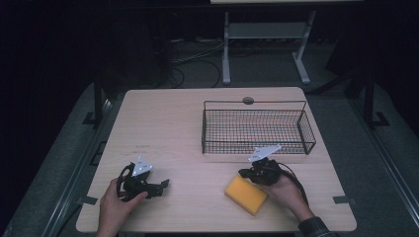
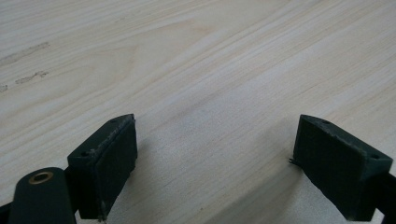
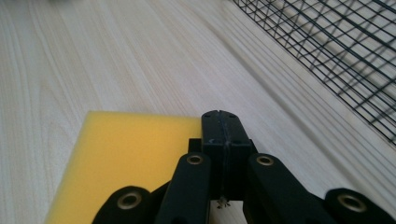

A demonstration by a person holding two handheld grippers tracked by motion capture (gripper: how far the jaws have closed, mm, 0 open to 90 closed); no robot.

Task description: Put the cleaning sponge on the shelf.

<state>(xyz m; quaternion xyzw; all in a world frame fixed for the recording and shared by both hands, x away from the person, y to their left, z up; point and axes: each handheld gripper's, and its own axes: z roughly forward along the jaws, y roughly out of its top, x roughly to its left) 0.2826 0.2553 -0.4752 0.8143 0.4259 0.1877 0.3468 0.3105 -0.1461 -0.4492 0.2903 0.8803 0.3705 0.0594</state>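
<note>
The yellow sponge [image 1: 246, 195] is laid flat on the table [image 1: 173, 123] at the near right, its long axis running from far left to near right; the wire basket [image 1: 257, 129] is set beyond it. The right gripper [image 1: 245, 173] is held at the sponge's far edge with jaws pressed together, nothing clasped; the left gripper [image 2: 212, 163] is rested at the near left, jaws spread wide over bare wood.

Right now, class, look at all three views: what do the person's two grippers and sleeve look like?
Both the left gripper and the right gripper are black, each topped by a grey three-cornered plate. Black cables trail from them. Up close, the fingers are blocky black pads on linkages with brass-coloured rivets. A dark sleeve covers the right wrist.
</note>
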